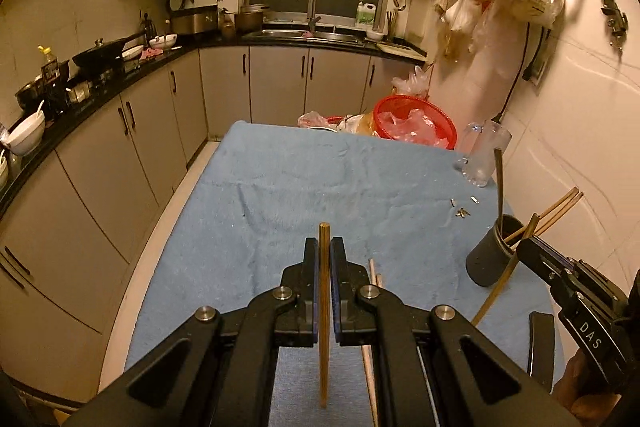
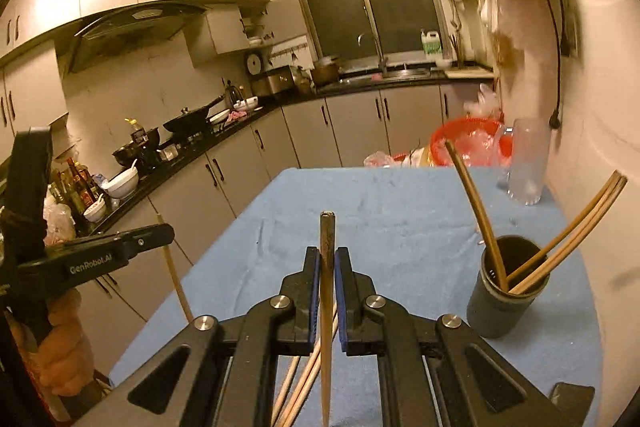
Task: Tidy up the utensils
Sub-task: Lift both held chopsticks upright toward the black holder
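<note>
Left wrist view: the left gripper (image 1: 324,259) pinches 1 light chopstick (image 1: 323,307) upright between its pads, long axis vertical. The dark holder cup (image 1: 494,255) stands at 3 o'clock from it on the blue cloth (image 1: 280,187), with the right gripper (image 1: 528,247) just beside the cup's rim, so the right hand is nearer.

Right wrist view alone shows the right gripper (image 2: 328,259) clamped on 1 darker chopstick (image 2: 327,307), also upright, and the cup (image 2: 508,291) at 2 o'clock already holding about 3 sticks (image 2: 560,243). Loose chopsticks (image 2: 304,383) lie below on the cloth. A clear glass (image 2: 526,163) stands at 1 o'clock.
</note>
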Tool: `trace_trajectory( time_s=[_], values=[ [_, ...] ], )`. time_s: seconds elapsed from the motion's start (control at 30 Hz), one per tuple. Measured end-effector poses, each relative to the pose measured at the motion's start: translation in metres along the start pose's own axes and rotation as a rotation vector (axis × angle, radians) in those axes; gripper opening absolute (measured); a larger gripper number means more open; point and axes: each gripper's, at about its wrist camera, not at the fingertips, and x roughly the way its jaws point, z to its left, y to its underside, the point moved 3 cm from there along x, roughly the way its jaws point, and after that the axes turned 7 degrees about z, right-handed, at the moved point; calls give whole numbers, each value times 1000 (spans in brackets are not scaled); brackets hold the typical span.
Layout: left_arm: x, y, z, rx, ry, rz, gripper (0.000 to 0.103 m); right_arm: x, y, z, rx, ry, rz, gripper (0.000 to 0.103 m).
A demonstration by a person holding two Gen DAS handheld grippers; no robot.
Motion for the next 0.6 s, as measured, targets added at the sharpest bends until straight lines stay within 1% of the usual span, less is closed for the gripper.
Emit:
trace_trajectory(
  time_s=[0.1,0.6],
  values=[
    [5,-6,2,6,5,-6,5,-8,2,0,7,-4,-6,8],
    [-9,-14,-3,17,17,-15,5,-30,1,-11,36,3,-51,8]
  ],
)
